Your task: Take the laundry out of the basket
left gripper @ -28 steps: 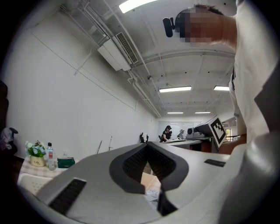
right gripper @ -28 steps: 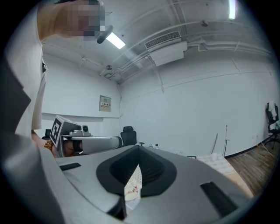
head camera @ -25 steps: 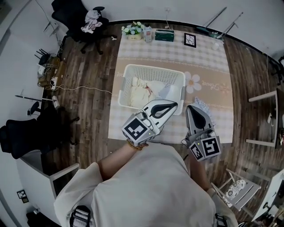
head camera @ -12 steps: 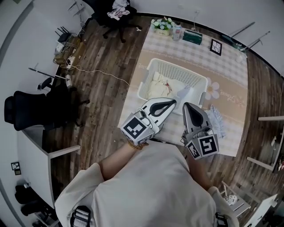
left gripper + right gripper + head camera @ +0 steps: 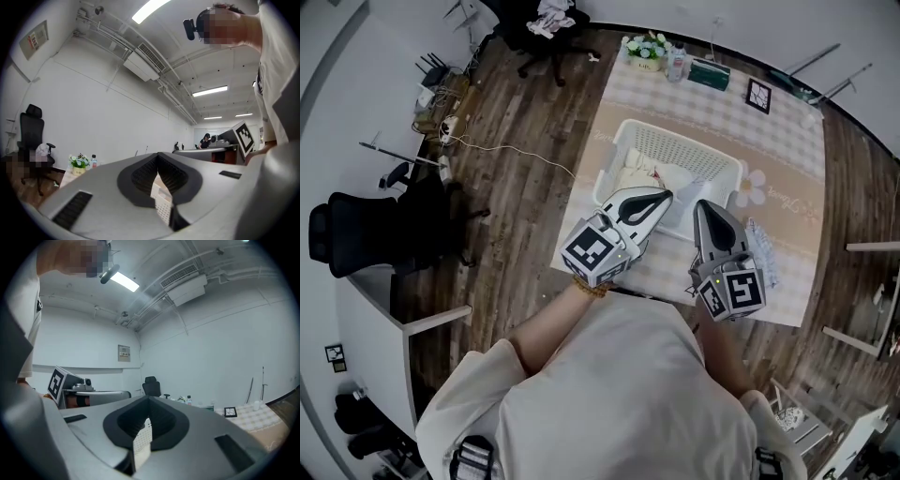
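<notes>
A white slatted laundry basket [image 5: 712, 159] stands on the checked tablecloth, with cream laundry [image 5: 642, 178] lying in its left part. My left gripper [image 5: 664, 195] is shut and empty, its tip over the basket's near rim. My right gripper [image 5: 703, 204] is also shut and empty, just right of it at the basket's near right corner. In the left gripper view the jaws [image 5: 158, 164] meet, and a strip of the basket [image 5: 163, 206] shows below them. The right gripper view shows the same closed jaws [image 5: 149, 401] and a sliver of basket [image 5: 142, 444].
A patterned cloth [image 5: 761, 251] lies on the table right of my right gripper. At the table's far end are flowers [image 5: 645, 49], a bottle [image 5: 677, 62], a green box [image 5: 710, 75] and a small frame [image 5: 757, 96]. A black office chair [image 5: 356, 239] stands on the wood floor at left.
The head view swung left a second ago and has since held steady. Both grippers have edged slightly toward the basket and remain shut.
</notes>
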`<state>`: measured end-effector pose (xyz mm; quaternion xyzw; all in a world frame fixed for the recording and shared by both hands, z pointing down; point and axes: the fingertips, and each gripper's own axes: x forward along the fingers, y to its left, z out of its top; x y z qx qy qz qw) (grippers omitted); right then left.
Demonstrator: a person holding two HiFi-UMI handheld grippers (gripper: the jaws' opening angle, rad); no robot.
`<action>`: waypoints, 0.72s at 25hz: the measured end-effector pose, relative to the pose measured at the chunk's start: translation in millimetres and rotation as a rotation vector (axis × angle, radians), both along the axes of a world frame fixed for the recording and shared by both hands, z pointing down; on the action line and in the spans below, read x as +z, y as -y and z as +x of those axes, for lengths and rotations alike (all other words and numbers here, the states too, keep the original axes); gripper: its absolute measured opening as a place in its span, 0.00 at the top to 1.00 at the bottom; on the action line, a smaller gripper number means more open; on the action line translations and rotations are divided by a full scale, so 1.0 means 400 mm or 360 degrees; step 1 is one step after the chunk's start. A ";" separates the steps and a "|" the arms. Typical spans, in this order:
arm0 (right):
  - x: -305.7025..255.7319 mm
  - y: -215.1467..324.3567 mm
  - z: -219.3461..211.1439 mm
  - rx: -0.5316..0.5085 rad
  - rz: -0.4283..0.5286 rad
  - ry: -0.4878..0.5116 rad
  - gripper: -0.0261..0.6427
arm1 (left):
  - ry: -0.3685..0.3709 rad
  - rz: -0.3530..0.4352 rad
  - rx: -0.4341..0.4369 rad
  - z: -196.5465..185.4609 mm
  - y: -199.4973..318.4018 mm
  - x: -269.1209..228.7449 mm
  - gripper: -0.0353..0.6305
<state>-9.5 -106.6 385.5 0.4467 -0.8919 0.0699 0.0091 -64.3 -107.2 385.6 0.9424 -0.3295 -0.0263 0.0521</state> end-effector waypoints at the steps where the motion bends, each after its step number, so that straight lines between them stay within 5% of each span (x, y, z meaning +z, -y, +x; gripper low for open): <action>1: 0.000 0.018 0.010 0.0028 0.0014 -0.0008 0.94 | -0.0003 -0.0005 0.0002 0.004 0.019 0.008 0.89; 18: 0.007 0.313 0.059 0.0240 0.0135 -0.0179 0.94 | 0.0002 0.0024 0.0055 0.070 0.299 0.019 0.89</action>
